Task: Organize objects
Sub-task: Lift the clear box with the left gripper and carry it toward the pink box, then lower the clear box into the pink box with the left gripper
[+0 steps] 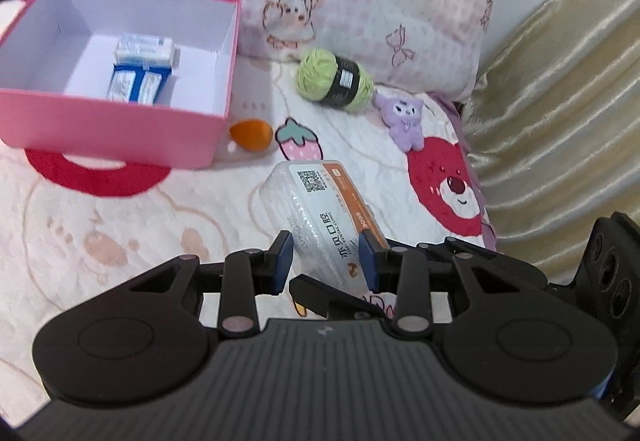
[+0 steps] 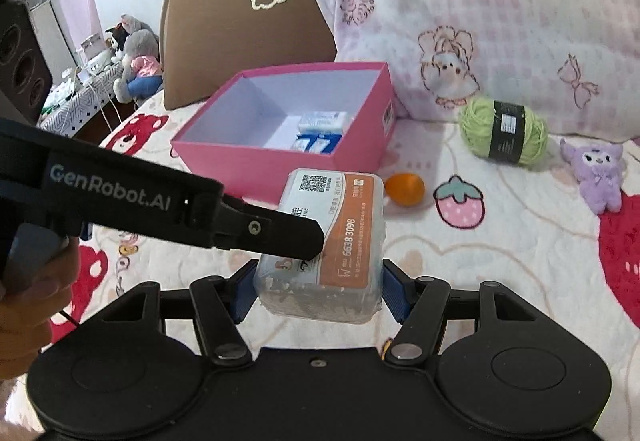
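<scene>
Both hand-held grippers, left (image 1: 326, 261) and right (image 2: 318, 293), clamp one tissue pack (image 2: 332, 237) to steady its carry toward the pink box (image 2: 288, 157).

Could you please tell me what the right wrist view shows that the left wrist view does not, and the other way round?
Only the right wrist view shows the brown cushion, the plush toys across the room, and a hand under the left gripper's body.

Only the left wrist view shows the gold curtain on the right.

Both show the white packet clamped by the left gripper and the right gripper, the pink box holding small blue-and-white packs, the green yarn ball, the orange egg-shaped item and the purple plush.
</scene>
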The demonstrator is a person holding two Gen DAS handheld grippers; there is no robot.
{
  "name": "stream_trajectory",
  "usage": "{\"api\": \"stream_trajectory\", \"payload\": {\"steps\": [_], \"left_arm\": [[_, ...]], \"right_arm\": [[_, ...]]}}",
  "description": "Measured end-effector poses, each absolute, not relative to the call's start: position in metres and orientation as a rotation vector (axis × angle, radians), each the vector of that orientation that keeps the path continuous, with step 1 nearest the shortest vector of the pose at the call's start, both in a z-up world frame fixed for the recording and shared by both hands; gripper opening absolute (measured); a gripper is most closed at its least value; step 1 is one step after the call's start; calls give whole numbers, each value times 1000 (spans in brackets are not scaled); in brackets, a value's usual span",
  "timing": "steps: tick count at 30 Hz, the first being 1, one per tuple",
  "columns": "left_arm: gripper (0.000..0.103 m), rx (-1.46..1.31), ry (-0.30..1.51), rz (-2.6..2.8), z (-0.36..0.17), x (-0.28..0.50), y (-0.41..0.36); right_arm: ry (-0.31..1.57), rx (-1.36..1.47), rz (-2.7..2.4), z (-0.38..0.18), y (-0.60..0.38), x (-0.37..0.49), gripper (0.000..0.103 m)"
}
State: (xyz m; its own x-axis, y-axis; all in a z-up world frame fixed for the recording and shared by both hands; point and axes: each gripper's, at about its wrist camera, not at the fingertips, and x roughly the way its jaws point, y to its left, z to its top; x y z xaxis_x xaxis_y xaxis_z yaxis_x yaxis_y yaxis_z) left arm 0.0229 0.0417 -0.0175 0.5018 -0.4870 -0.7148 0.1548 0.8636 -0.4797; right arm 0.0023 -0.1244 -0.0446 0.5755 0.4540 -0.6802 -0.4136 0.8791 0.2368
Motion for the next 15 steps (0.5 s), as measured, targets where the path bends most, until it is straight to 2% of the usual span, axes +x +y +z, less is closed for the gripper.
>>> {"api": "stream_trajectory", "payload": {"steps": [15], "left_arm": [[34,-335,913,-369,25,29,83]], "right_arm": [[750,134,589,-17,-96,21,69]]}}
